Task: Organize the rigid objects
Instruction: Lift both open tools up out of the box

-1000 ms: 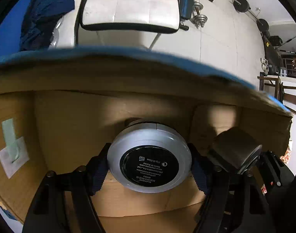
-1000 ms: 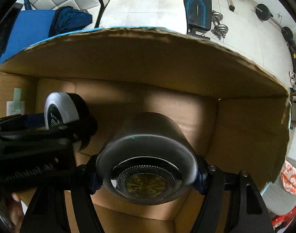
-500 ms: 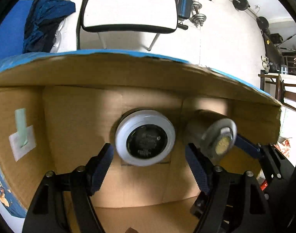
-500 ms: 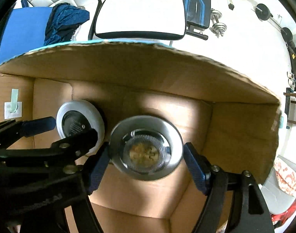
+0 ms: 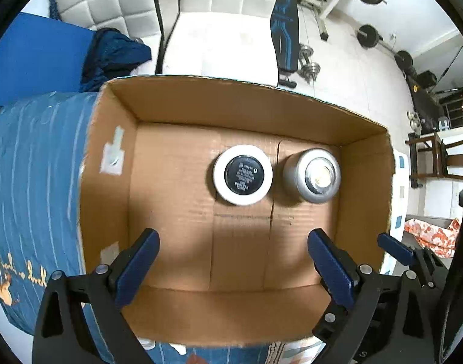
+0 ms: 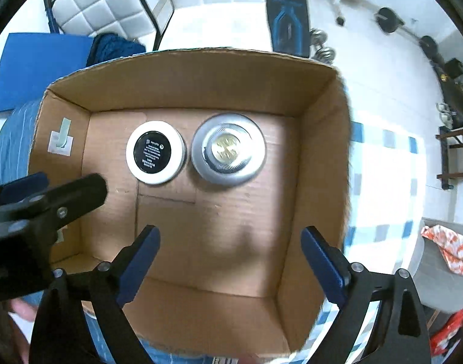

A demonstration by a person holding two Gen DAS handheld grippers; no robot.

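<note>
Both grippers have let go of their jars and lifted clear of the cardboard box [image 5: 116, 163]. The left gripper [image 5: 233, 268] and right gripper [image 6: 229, 268] hang above it, jaws opening wide with nothing between them. The white jar [image 5: 243, 179] stands on the box floor near the far wall, the silver jar [image 5: 317, 175] just beside it on the right.
</note>
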